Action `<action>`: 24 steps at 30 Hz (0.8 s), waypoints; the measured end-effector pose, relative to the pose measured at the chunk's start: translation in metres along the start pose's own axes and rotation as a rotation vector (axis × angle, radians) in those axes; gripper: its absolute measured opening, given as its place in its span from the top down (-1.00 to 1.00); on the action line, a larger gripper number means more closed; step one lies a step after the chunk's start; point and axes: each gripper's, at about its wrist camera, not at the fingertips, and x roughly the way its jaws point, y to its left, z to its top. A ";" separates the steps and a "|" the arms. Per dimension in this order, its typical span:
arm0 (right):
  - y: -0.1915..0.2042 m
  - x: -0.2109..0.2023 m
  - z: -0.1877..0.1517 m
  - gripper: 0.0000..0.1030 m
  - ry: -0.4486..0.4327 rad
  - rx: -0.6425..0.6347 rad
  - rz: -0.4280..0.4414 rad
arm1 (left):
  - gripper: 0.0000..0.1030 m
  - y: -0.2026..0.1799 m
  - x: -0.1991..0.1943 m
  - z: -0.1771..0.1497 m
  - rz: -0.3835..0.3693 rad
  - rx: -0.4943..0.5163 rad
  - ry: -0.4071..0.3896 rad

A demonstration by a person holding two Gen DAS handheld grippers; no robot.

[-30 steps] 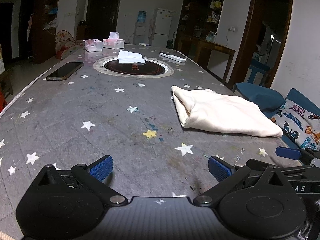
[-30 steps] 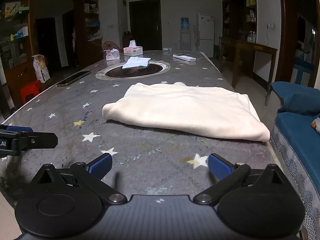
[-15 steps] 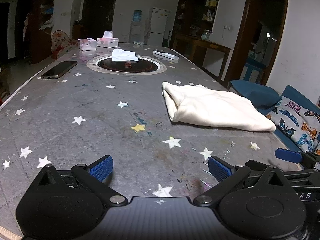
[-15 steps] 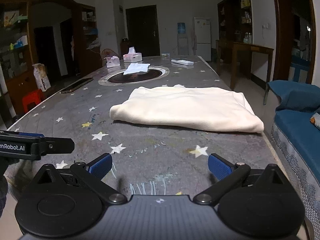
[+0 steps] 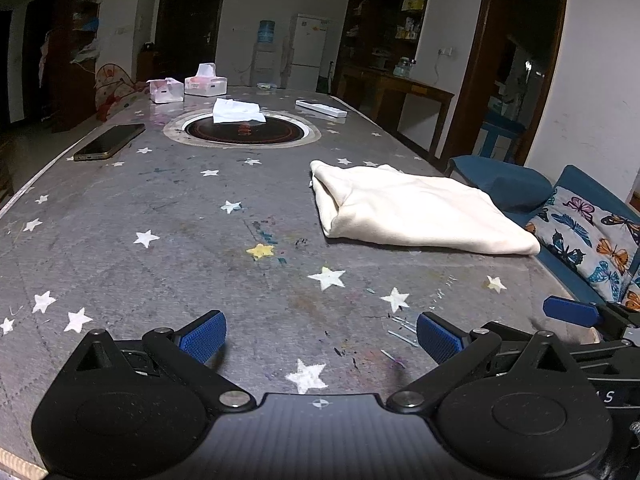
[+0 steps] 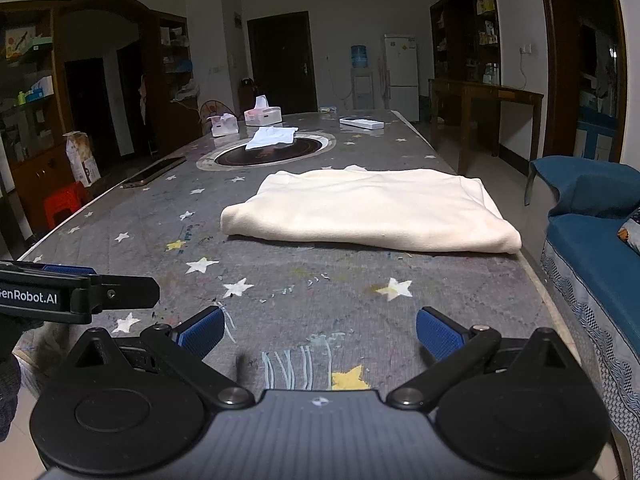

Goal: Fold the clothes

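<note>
Left gripper: its blue-padded fingers are spread wide with nothing between them, low over the near end of the surface.
Right gripper: blue-padded fingers likewise spread wide and holding nothing, just beside the left gripper, whose black side bearing white lettering shows at the left edge of the right wrist view.
Folded garment: a cream-coloured soft cloth, folded into a flat rectangle, lies ahead of both pairs of fingers and apart from them; from the left fingers it sits ahead and to the right, from the right fingers almost straight ahead. Its right-hand end reaches the surface's right edge.
Surface: a long grey cover printed with white and yellow stars, scuffed and marked with scribbles just ahead of the fingers.
Round inset: a dark circular plate with a pale ring, far ahead beyond the garment, with a crumpled white tissue on its far side.
Phone: a dark flat smartphone, far ahead and left of the left fingers, near the surface's left edge.
Tissue boxes: two pale boxes at the far end, past the inset.
Sofa: blue upholstered seat to the right of the fingers, beside the surface.
</note>
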 end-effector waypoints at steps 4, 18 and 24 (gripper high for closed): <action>0.001 -0.003 0.000 -1.00 -0.005 0.001 0.000 | -1.00 -0.001 -0.001 0.000 -0.002 0.000 -0.002; 0.000 -0.009 -0.002 -1.00 -0.009 0.001 -0.008 | -1.00 -0.004 -0.004 -0.002 -0.011 0.001 0.001; -0.001 -0.010 -0.003 -1.00 -0.008 0.003 -0.011 | -1.00 -0.005 -0.005 -0.003 -0.013 0.003 0.004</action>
